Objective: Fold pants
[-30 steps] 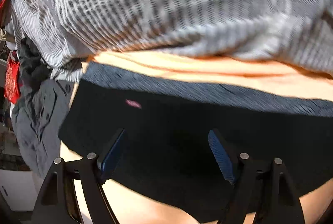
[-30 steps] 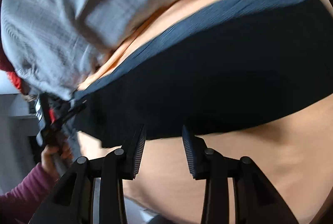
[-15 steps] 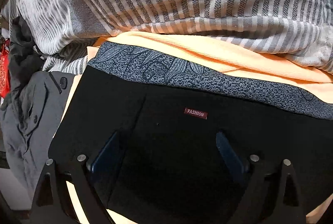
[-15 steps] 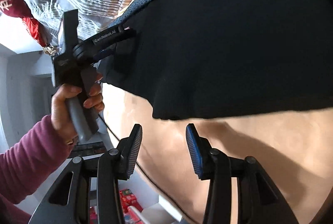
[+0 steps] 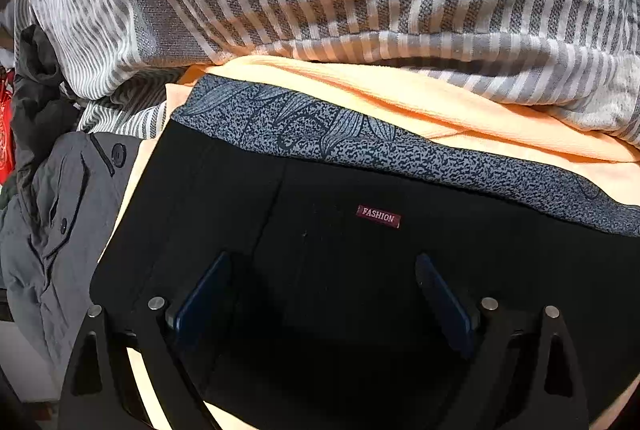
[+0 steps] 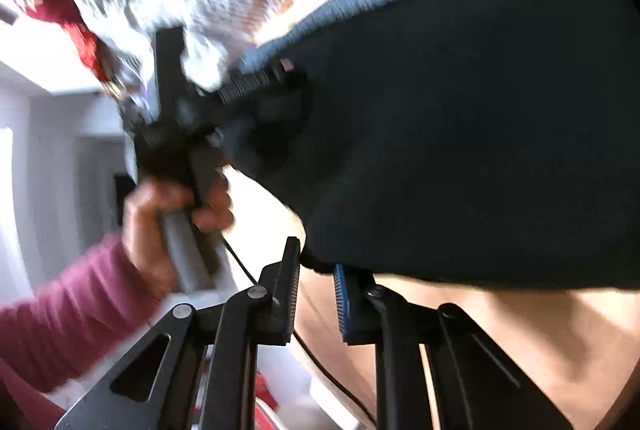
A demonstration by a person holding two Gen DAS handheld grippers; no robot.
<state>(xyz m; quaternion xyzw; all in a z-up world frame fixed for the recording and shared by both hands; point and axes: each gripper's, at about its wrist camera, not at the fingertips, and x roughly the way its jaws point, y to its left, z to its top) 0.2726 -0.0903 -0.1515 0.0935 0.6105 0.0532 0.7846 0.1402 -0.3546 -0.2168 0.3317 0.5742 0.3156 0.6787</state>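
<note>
Closing on hem | black pants with grey patterned waistband are spread on peach bedsheet | right claw, narrow, unclosed, at their near edge | left claw wide over waistband end.

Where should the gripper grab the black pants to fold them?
Probably the near corner of the black pants, where the right gripper already straddles the hem. Come from the bare orange sheet side: that edge lies flat and free.
</note>
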